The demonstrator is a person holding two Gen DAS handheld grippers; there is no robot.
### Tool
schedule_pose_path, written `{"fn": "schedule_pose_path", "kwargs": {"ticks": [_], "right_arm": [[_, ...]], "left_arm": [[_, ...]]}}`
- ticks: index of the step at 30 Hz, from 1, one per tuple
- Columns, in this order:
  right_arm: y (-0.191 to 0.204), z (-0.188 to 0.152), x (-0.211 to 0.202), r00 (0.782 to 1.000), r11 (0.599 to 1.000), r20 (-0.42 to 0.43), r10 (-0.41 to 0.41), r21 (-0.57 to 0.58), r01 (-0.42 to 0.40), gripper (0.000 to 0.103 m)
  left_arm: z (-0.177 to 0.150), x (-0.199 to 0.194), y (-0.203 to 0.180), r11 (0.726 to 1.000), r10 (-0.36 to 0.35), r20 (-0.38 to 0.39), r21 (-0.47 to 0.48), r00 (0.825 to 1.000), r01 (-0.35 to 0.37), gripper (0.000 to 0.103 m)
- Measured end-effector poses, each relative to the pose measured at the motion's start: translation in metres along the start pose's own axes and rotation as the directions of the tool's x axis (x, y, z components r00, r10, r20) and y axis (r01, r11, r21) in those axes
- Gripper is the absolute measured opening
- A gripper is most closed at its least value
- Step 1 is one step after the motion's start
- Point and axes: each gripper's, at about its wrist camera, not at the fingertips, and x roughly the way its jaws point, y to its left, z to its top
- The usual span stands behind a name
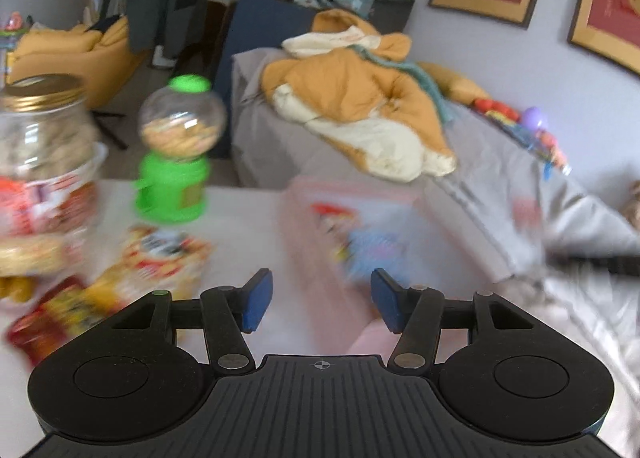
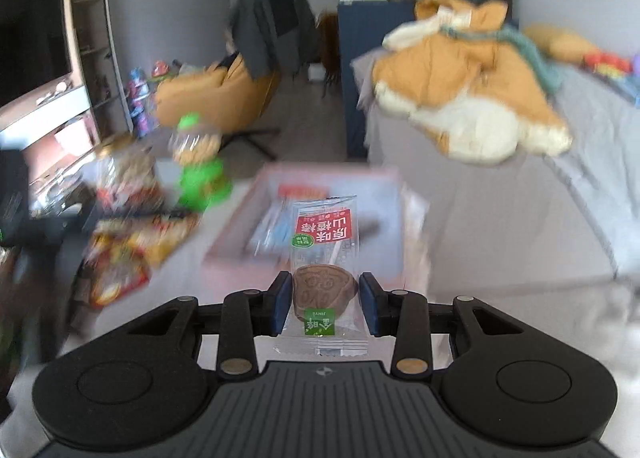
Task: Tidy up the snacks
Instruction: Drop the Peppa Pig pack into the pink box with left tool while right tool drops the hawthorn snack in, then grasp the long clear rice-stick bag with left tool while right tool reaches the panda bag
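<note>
In the right wrist view, my right gripper (image 2: pixel 325 302) is shut on a clear snack packet (image 2: pixel 325 234) with a red label and a round brown sweet, held above the near edge of a pink tray (image 2: pixel 328 171). The tray holds a few flat packets (image 2: pixel 272 230). In the left wrist view, my left gripper (image 1: pixel 322 298) stands open with nothing between its blue pads, over the white table beside the same pink tray (image 1: pixel 360 188), where blurred packets (image 1: pixel 360 246) lie. Loose red and yellow snack bags (image 1: pixel 160 258) lie to its left, and the pile (image 2: pixel 132 246) also shows in the right view.
A green candy dispenser (image 1: pixel 176 154) and a gold-lidded glass jar (image 1: pixel 44 130) stand at the table's far left; the dispenser (image 2: pixel 200 174) also appears in the right view. A grey sofa (image 1: pixel 500 194) with an orange plush blanket (image 1: pixel 360 110) borders the table on the right.
</note>
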Motion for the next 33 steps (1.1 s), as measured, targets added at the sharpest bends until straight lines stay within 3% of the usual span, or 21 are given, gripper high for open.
{"fn": "schedule_pose_path", "kwargs": {"ticks": [3, 6, 8, 12, 15, 21, 28, 33], "right_arm": [[0.000, 0.036, 0.028, 0.996, 0.996, 0.030, -0.085, -0.030, 0.086, 0.039], [-0.004, 0.055, 0.069, 0.995, 0.994, -0.028, -0.098, -0.050, 0.097, 0.062], [-0.004, 0.056, 0.090, 0.991, 0.994, -0.074, -0.109, -0.037, 0.107, 0.063], [0.023, 0.054, 0.116, 0.991, 0.998, -0.129, -0.044, -0.046, 0.038, 0.067], [0.071, 0.057, 0.130, 0.984, 0.995, -0.163, 0.065, -0.069, -0.077, 0.080], [0.165, 0.072, 0.190, 0.954, 0.978, -0.239, 0.181, -0.060, -0.200, 0.081], [0.233, 0.070, 0.276, 0.962, 0.988, -0.260, 0.086, -0.103, -0.116, 0.081], [0.239, 0.052, 0.286, 0.923, 0.977, -0.365, 0.125, -0.119, -0.179, 0.077]], "left_arm": [[-0.012, -0.021, 0.020, 0.997, 0.078, -0.007, 0.026, 0.997, -0.078, 0.060], [-0.022, -0.045, 0.047, 0.991, 0.132, 0.030, -0.033, 0.991, -0.131, 0.060], [-0.030, -0.057, 0.067, 0.985, 0.159, 0.072, -0.084, 0.985, -0.153, 0.060], [-0.048, -0.063, 0.099, 0.955, 0.270, 0.159, -0.170, 0.950, -0.243, 0.060], [-0.060, -0.068, 0.117, 0.939, 0.291, 0.199, -0.245, 0.936, -0.240, 0.060], [-0.060, -0.085, 0.130, 0.919, 0.332, 0.256, -0.306, 0.908, -0.250, 0.060], [-0.065, -0.085, 0.151, 0.892, 0.323, 0.171, -0.384, 0.931, -0.239, 0.060], [-0.068, -0.089, 0.156, 0.885, 0.314, 0.173, -0.410, 0.933, -0.222, 0.060]]}}
